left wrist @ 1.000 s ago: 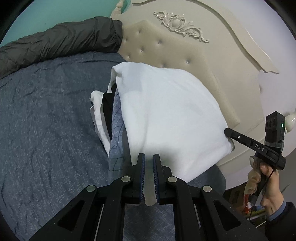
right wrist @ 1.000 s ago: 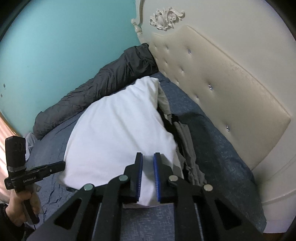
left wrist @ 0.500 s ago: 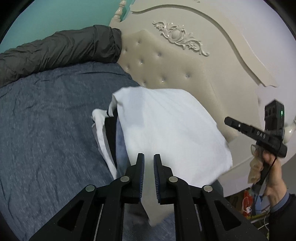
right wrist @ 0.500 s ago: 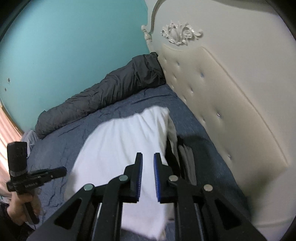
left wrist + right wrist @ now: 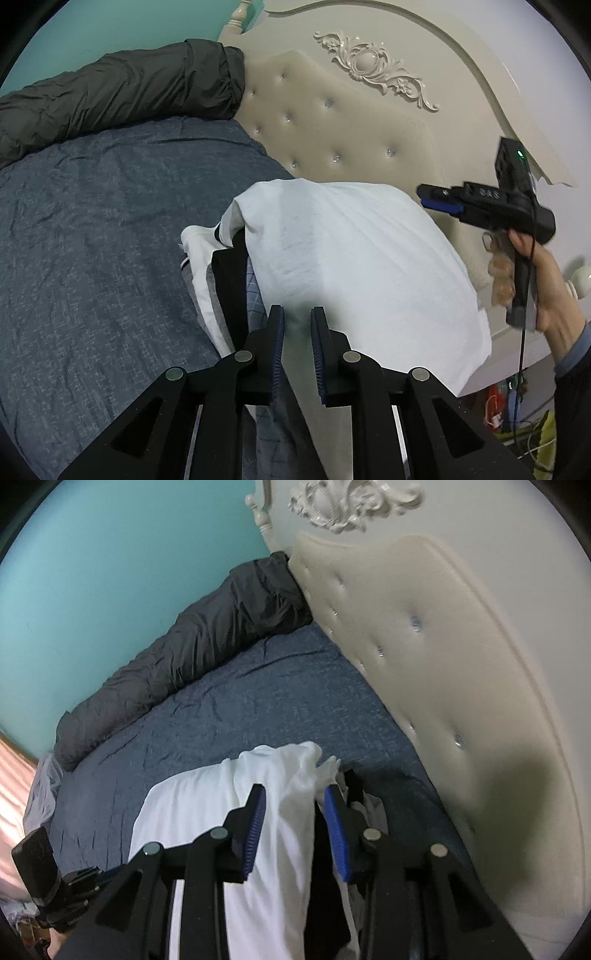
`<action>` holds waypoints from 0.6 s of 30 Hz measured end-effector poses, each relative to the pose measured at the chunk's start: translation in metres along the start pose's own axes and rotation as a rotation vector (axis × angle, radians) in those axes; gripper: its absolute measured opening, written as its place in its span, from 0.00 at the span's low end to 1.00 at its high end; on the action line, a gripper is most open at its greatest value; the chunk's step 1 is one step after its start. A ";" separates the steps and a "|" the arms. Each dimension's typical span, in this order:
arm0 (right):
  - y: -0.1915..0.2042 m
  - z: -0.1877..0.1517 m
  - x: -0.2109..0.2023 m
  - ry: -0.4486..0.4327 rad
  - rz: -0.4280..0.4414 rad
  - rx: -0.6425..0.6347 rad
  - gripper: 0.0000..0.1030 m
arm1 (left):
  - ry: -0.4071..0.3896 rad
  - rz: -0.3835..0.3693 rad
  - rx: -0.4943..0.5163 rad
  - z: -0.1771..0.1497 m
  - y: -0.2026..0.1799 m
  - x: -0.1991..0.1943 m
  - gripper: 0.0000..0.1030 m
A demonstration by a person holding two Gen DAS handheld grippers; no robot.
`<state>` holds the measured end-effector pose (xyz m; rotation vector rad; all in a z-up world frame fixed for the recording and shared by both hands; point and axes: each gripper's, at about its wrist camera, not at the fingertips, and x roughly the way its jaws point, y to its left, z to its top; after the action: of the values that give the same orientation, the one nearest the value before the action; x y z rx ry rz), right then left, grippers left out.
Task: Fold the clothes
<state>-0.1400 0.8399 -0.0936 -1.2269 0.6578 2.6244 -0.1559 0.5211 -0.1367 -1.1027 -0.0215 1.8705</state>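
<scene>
White garment (image 5: 354, 266): soft, smooth cotton-like cloth, folded to a rough rectangle with faint creases. It lies on top of a small stack of clothes on my bed, close to the headboard.
Long axis: in my left wrist view it runs from the upper left corner down toward the lower right, where the end overhangs the bed edge.
Stack beneath (image 5: 232, 291): a black layer, a grey-blue checked layer and a white piece peek out at the left side.
My left gripper (image 5: 297, 328): blue ribbed pads a narrow gap apart, hovering just over the near edge of the white garment. I cannot tell whether any cloth sits between them.
My right gripper (image 5: 295, 819): jaws spread wide over a bunched fold of the white garment, nothing pinched.
Writing: white letters on the right gripper's body (image 5: 484, 192), too blurred for me to read.
Bedsheet (image 5: 92, 240): dark blue, mottled weave, lightly wrinkled.
Quilt (image 5: 118, 92): dark grey, puffy, rolled along the teal wall.
Headboard (image 5: 343, 122): cream, button-tufted padding, carved scroll ornament above.
</scene>
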 end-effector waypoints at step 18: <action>-0.020 0.007 0.032 -0.009 -0.095 0.063 0.01 | 0.031 0.001 0.028 -0.017 -0.002 0.017 0.16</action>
<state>-0.1588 0.8599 -0.1208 -1.1973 0.6580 2.5112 -0.1454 0.5276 -0.1574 -1.1129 0.0225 1.8490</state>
